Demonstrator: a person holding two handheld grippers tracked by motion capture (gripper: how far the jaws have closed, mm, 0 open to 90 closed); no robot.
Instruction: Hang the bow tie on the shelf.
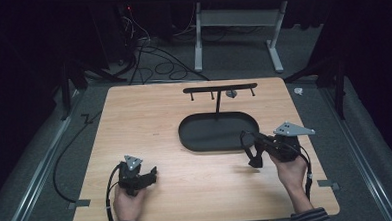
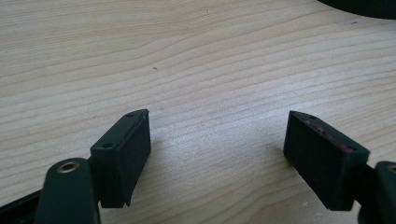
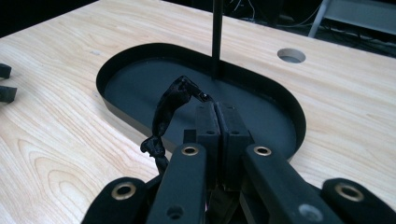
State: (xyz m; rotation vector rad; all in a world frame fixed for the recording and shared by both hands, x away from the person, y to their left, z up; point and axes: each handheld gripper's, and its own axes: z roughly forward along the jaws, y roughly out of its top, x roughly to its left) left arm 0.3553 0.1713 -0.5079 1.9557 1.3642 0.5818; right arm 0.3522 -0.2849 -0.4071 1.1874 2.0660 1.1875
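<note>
Black band (image 3: 164,116): pinched in right gripper (image 3: 215,112), fingers closed, above oval tray (image 3: 289,100). Left gripper (image 2: 217,144): fingers open, empty, over worktop (image 2: 196,56).

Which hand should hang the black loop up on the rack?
Probably the right. Its hand-held gripper is shut on the black loop, above the tray under the rack. The left one is open, farther off.

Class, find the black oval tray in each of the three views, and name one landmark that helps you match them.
High view: black oval tray sits centre-right on the table, before the right gripper.
Left gripper view: a dark edge, likely the tray's, at the top right corner.
Right gripper view: tray mid-frame.
Shared landmark: the light wooden tabletop.
</note>
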